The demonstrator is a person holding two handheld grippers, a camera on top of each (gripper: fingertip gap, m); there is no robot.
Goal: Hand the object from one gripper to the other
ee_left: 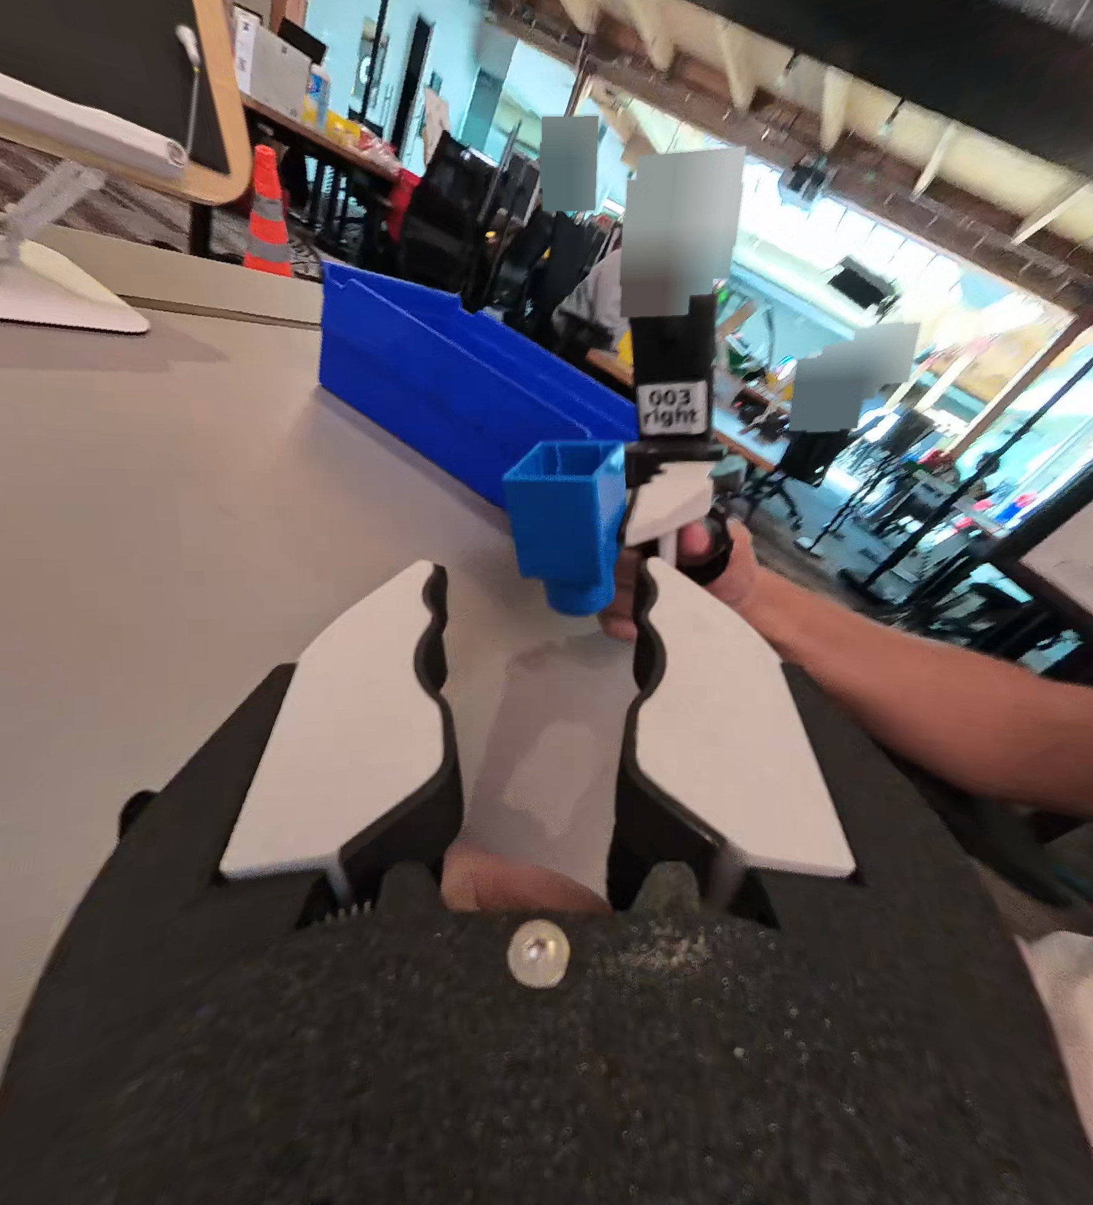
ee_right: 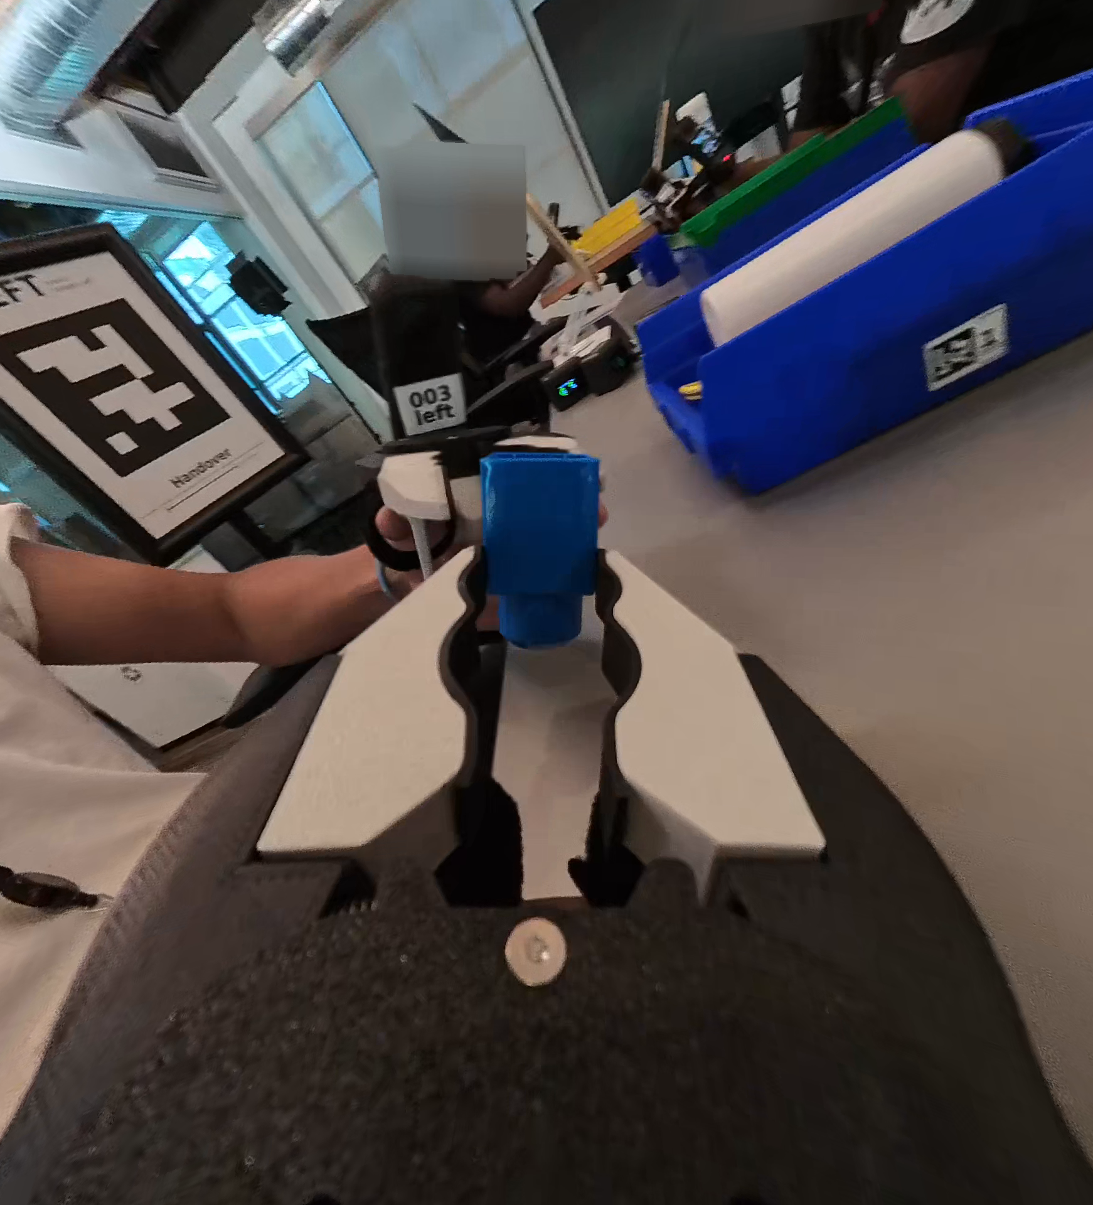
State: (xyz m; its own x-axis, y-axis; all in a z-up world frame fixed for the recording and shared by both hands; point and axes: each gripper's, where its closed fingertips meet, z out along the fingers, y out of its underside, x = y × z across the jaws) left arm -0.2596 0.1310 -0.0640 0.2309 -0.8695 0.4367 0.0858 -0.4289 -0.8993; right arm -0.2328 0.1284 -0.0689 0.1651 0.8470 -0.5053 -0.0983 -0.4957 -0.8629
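Note:
The object is a blue plastic square cup with a round stub at its base [ee_right: 540,521]. My right gripper [ee_right: 539,564] is shut on it, fingertips pressed on both sides, holding it upright above the grey table [ee_right: 889,652]. In the left wrist view the cup [ee_left: 563,515] hangs just beyond and slightly above my left gripper [ee_left: 544,577], which is open and empty. The right gripper [ee_left: 635,515] shows there from the side, with a hand on its handle. In the right wrist view, one of the left gripper's white fingers [ee_right: 413,486] shows behind the cup.
A long blue bin [ee_left: 439,365] lies on the table behind the cup; it holds a white roll [ee_right: 857,228]. A framed marker board [ee_right: 107,391] stands at the table's left edge. An orange cone [ee_left: 267,215] and a white stand base [ee_left: 42,287] sit at far left. People sit beyond. Less than 4 cm separates the two grippers' tips.

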